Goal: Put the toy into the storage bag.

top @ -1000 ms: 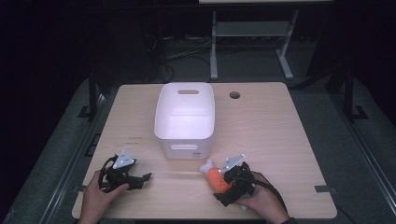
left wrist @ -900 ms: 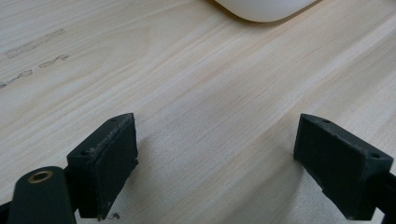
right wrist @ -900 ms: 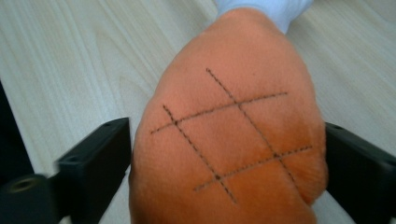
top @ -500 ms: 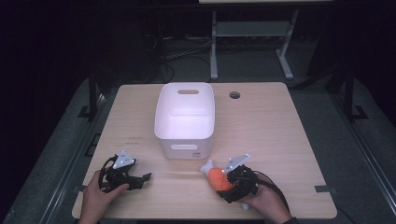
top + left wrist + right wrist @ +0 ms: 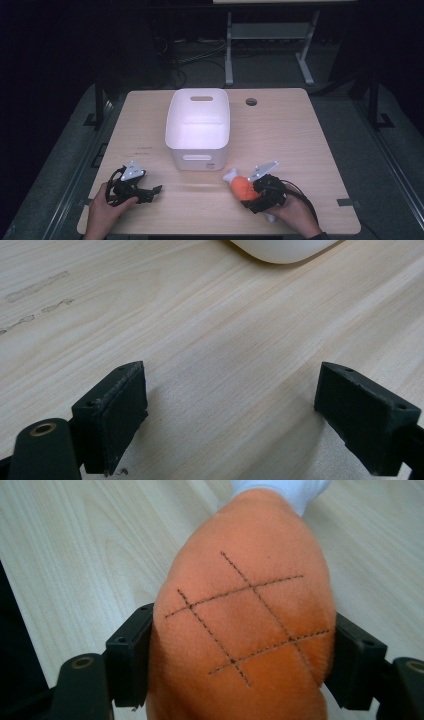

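Plush drumstick [image 5: 240,186] over wooden table [image 5: 300,145]

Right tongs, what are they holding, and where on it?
The right tongs grip the orange stitched plush drumstick toy across its fat body, white end pointing away.

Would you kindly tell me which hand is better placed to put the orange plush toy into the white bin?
Right. The right tool has just been closing on the orange plush toy, its pads against both sides, near the white bin. The left tool stands open over bare table.
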Demonstrator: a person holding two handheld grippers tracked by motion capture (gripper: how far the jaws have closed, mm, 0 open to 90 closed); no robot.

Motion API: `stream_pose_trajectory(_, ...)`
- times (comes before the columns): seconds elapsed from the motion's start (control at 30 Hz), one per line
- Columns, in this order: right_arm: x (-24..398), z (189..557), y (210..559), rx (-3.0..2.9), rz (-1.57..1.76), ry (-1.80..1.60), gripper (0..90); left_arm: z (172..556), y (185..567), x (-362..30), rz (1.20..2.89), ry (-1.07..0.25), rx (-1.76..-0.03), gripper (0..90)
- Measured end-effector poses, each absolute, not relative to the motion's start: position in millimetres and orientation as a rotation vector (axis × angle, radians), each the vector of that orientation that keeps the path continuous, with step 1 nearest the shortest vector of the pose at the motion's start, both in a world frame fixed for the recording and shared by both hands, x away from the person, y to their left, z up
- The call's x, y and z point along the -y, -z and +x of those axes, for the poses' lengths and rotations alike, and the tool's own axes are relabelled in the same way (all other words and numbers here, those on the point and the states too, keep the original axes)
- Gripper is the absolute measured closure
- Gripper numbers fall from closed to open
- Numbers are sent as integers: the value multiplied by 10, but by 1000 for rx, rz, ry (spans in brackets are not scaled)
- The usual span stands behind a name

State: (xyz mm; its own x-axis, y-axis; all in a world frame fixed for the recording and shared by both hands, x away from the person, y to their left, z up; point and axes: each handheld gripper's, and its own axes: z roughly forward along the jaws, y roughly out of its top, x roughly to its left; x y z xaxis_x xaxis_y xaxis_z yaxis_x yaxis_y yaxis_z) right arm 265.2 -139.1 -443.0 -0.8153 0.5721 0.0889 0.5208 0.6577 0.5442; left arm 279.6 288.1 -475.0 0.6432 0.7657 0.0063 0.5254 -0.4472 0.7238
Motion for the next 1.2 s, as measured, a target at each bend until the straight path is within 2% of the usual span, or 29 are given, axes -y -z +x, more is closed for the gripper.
stream_pose_trajectory(0.63, 1773, 2800, 4323, -2714, 972, -918, 258, 2796, 4751, -2881, 2153, -436, -1000, 126)
stream_pose_trajectory(1.2, 1918, 2968, 4170, -2676, 979, -974, 258, 2797, 4749, -2883, 2158, -436, -998, 126)
